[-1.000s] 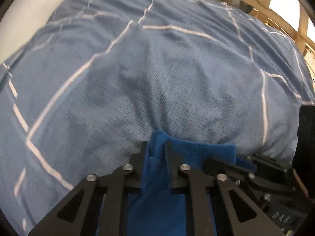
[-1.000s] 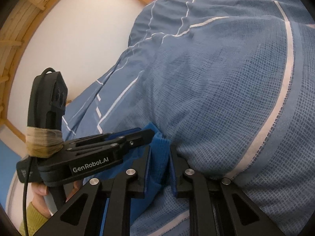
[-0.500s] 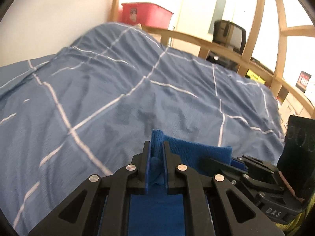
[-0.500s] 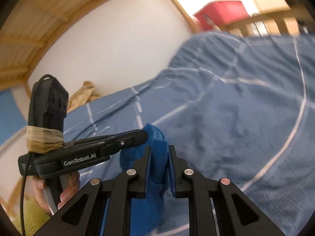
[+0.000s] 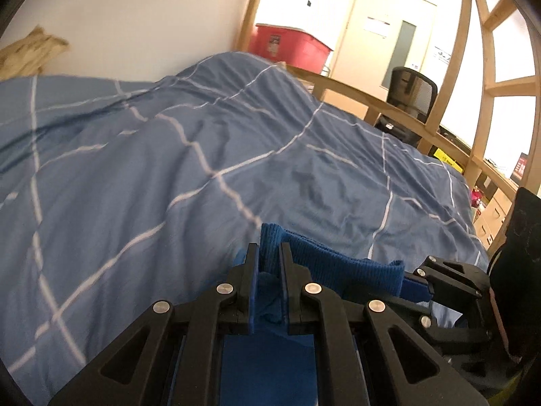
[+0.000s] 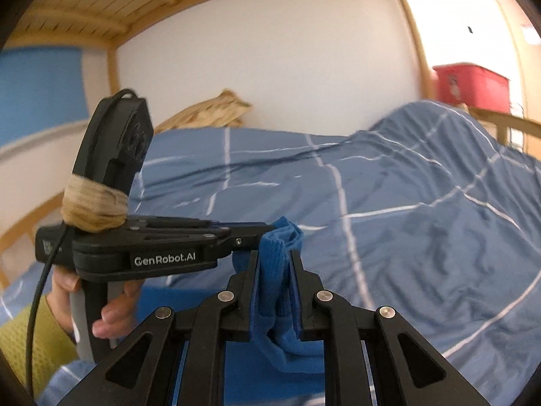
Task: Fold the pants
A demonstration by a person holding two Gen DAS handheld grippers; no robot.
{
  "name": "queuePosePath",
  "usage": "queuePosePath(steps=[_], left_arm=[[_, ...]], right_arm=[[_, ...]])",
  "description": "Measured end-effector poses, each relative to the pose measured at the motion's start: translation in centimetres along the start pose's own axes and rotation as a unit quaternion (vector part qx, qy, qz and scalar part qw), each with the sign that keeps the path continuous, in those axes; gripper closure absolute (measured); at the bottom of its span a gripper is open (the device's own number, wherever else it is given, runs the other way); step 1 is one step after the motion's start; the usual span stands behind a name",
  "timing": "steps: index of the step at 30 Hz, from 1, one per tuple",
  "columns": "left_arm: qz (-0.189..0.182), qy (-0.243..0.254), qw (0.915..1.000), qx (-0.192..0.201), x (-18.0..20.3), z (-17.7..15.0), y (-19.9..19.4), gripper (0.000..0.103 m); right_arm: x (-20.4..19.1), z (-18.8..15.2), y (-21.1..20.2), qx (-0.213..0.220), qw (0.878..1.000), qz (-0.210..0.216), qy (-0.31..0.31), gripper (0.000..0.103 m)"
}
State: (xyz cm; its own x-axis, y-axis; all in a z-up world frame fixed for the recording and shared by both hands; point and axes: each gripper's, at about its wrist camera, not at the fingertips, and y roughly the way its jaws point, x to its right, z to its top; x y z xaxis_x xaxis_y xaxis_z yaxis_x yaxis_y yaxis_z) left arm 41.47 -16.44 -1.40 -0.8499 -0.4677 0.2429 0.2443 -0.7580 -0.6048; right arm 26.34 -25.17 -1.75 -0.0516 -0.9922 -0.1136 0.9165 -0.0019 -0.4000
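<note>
Now both my claws are up higher than a moment ago. Before, I saw almost only blue blanket. Now I see the white wall, the wooden bed frame (image 5: 449, 77) and a red box (image 5: 287, 47) at the top of the left picture.

My left claw (image 5: 269, 253) is pressed tight on the blue pants (image 5: 345, 270). It pinches a thick ribbed edge of them at the bottom middle of its picture. That edge runs to the lower right, where my right claw (image 5: 436, 267) holds it too.

In the right picture, my right claw (image 6: 274, 260) pinches a bunched fold of the pants (image 6: 275, 270) at the bottom middle. My left claw (image 6: 270, 228) comes in from the left and bites the same cloth, touching just above my right one. My left hand (image 6: 111, 311) in a yellow sleeve holds its handle at the lower left.

The pants hang down from both claws, above the blue blanket (image 5: 169, 176). The blanket spreads wide with lots of open room. A tan pillow (image 6: 213, 111) sits far back by the wall. The wooden rail and a black chair (image 5: 412, 91) are far off at the right edge of the left picture.
</note>
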Motion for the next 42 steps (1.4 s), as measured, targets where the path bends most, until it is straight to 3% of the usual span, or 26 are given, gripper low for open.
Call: queuePosePath(steps=[10,14,17,20,24,27,30,32,35,38,42], left_arm=[[0.035,-0.038,0.9985,-0.020,-3.6,-5.3,-3.4,0.095],[0.069,-0.063,0.9955,-0.013,-5.1,-7.4,-5.8,0.095],[0.109,-0.086,0.9900,-0.025,-6.1,-9.0,-7.4,0.095],[0.128,-0.094,0.9861,-0.048,-5.9,-10.1,-7.7,0.095],[0.134,-0.111,0.9834,-0.053,-4.4,-11.2,-8.1,0.095],[0.132,-0.120,0.9828,-0.047,-2.8,-11.1,-8.1,0.093],[0.133,-0.132,0.9816,-0.037,-1.7,-10.1,-7.8,0.088],[0.131,-0.116,0.9837,-0.041,-0.9,-8.9,-7.2,0.076],[0.147,-0.075,0.9851,-0.049,0.5,-6.7,-5.7,0.071],[0.130,-0.059,0.9877,-0.066,1.2,-4.5,-3.5,0.068],[0.111,-0.024,0.9898,-0.085,1.8,-1.9,0.4,0.068]], right_arm=[[-7.7,-3.7,1.7,-0.046,0.997,0.013,-0.058,0.086],[-9.6,-5.4,2.5,-0.068,0.995,0.020,-0.074,0.085],[-10.8,-6.7,2.7,-0.089,0.993,0.033,-0.076,0.078],[-11.7,-7.8,2.7,-0.112,0.988,0.073,-0.076,0.074],[-12.3,-8.4,1.9,-0.115,0.985,0.090,-0.091,0.072],[-11.1,-7.9,0.2,-0.100,0.988,0.089,-0.073,0.059],[-8.2,-6.8,-1.1,-0.081,0.994,0.063,-0.031,0.058],[-5.8,-6.0,-1.8,-0.070,0.997,0.044,0.007,0.055],[-2.4,-5.0,-2.0,-0.048,0.997,0.000,0.060,0.048],[1.4,-4.9,-2.0,-0.036,0.989,-0.038,0.140,0.047],[4.7,-6.2,-1.0,-0.042,0.972,-0.041,0.228,0.046]])
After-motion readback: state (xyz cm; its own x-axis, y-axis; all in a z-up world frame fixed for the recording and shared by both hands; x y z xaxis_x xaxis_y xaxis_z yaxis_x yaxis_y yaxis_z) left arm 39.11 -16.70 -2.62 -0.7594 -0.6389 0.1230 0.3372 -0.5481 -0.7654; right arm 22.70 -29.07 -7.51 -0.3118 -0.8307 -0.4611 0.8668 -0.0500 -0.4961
